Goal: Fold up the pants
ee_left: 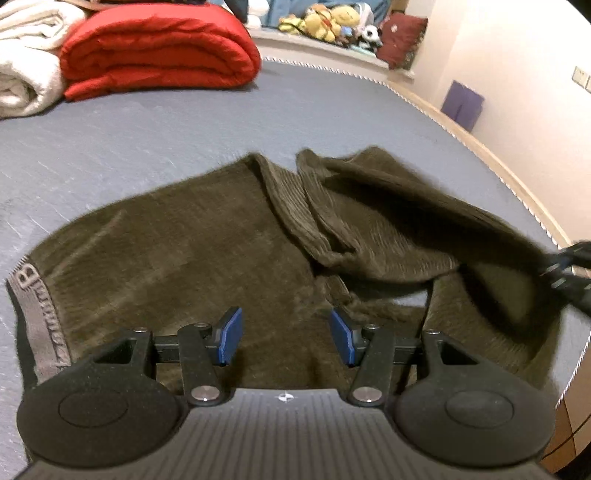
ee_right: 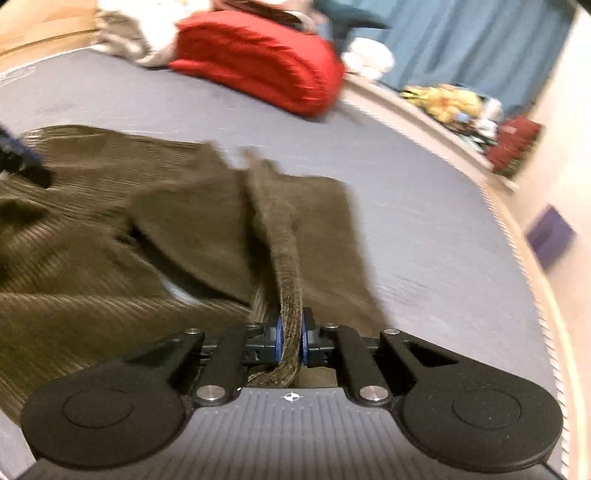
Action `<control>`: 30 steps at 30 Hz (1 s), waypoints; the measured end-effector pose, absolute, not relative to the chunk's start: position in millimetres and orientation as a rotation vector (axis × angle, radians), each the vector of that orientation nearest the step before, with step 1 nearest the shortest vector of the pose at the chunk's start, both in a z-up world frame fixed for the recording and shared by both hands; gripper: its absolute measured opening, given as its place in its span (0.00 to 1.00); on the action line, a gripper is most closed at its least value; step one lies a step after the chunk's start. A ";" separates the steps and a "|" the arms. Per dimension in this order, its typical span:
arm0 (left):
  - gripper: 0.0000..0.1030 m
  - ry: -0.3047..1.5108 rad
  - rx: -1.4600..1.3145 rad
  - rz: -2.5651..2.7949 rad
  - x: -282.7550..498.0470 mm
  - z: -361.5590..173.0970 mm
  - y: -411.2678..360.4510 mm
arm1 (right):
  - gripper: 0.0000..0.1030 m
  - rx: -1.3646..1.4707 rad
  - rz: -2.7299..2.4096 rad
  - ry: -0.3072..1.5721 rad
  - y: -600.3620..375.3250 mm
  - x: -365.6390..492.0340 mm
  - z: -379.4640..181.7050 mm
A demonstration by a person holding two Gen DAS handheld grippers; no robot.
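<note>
With the right gripper clamped on a corduroy pants leg edge and the left gripper's fingers apart above the cloth near the waistband, a fold is underway; next, carry that leg across.

Pants ribbed brown corduroy; bed cover matt grey cloth.

Grey bed bearing a folded red quilt beside a white blanket; plush toys and dark red cushion on the ledge beyond.
</note>
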State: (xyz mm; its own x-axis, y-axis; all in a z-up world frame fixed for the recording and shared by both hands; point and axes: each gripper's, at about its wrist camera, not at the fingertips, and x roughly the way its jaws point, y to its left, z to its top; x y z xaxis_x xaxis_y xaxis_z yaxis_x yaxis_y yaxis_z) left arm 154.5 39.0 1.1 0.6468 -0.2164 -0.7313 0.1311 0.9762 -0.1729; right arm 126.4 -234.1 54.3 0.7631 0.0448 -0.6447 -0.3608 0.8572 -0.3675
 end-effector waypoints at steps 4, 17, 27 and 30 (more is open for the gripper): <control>0.56 0.861 -0.063 -0.251 152.0 -5.2 24.2 | 0.07 -0.356 0.089 0.818 -337.2 108.4 55.9; 0.56 0.964 0.030 -0.391 144.9 -32.8 -21.8 | 0.43 -0.206 0.154 0.829 -402.0 69.5 58.1; 0.56 1.023 0.083 -0.350 156.5 -57.7 -20.0 | 0.55 -0.445 0.282 0.705 -278.1 151.6 22.3; 0.56 1.027 0.075 -0.346 159.4 -58.4 -17.6 | 0.57 -0.599 0.294 0.708 -237.5 177.7 -2.9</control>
